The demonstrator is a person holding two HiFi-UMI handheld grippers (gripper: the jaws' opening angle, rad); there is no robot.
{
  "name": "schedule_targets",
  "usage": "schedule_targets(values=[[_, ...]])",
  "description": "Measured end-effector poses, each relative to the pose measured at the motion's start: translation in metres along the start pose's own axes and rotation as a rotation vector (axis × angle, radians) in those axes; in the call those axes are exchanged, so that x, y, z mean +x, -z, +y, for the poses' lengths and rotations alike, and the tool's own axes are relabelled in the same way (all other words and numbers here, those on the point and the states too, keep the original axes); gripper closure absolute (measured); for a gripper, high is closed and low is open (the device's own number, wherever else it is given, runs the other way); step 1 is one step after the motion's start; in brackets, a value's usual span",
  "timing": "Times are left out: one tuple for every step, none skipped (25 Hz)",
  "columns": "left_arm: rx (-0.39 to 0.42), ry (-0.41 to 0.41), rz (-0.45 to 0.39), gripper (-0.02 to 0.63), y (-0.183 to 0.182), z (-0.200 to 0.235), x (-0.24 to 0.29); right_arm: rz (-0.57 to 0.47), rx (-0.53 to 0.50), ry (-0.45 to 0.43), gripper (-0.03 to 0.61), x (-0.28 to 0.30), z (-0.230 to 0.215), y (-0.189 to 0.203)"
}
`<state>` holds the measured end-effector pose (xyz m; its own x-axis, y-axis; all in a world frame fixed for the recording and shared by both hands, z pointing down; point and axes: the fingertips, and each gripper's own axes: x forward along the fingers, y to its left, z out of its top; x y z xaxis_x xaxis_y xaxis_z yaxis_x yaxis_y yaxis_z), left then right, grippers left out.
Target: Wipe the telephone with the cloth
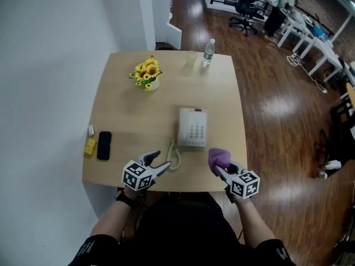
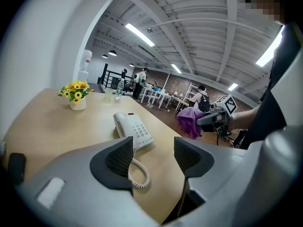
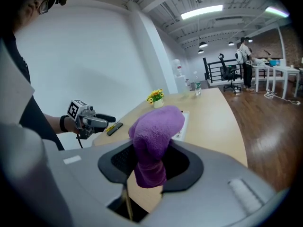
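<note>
A white push-button telephone [image 1: 192, 127] [image 2: 134, 128] lies on the wooden table [image 1: 133, 121], its coiled cord [image 1: 174, 156] [image 2: 140, 173] trailing toward the near edge. My right gripper [image 1: 221, 169] [image 3: 150, 161] is shut on a purple cloth [image 1: 218, 158] [image 3: 154, 138] just right of the phone's near end, above the table's front edge. My left gripper [image 1: 159, 162] [image 2: 154, 156] hangs open and empty by the cord, left of the phone. In the right gripper view the cloth hides most of the phone [image 3: 182, 125].
A vase of yellow flowers [image 1: 147, 73] stands at the far left, a water bottle [image 1: 208, 52] and a clear cup [image 1: 191, 59] at the far edge. A black phone [image 1: 104, 145] and a yellow block [image 1: 90, 146] lie at the left edge. Office desks and chairs stand beyond.
</note>
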<state>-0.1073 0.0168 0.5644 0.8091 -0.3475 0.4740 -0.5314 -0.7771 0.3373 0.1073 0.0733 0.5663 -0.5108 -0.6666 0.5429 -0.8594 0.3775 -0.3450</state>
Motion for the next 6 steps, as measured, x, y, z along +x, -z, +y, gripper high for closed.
schedule_targets(values=[[0.001, 0.0, -0.005, 0.345, -0.003, -0.001, -0.001, -0.002, 0.0, 0.001, 0.433, -0.003, 0.001, 0.001], [0.006, -0.002, -0.01, 0.345, -0.006, -0.002, -0.002, -0.004, 0.0, 0.002, 0.433, -0.006, 0.001, 0.002], [0.011, -0.005, -0.015, 0.345, -0.008, -0.003, -0.004, -0.006, 0.0, 0.002, 0.433, -0.008, 0.002, 0.002], [0.017, -0.01, -0.02, 0.345, -0.011, -0.004, -0.005, -0.009, 0.001, 0.001, 0.433, -0.01, 0.003, 0.002], [0.021, -0.015, -0.024, 0.345, -0.013, -0.005, -0.007, -0.013, 0.002, -0.001, 0.433, -0.012, 0.004, 0.002], [0.025, -0.02, -0.029, 0.345, -0.015, -0.006, -0.009, -0.017, 0.003, -0.004, 0.433, -0.014, 0.006, 0.002]])
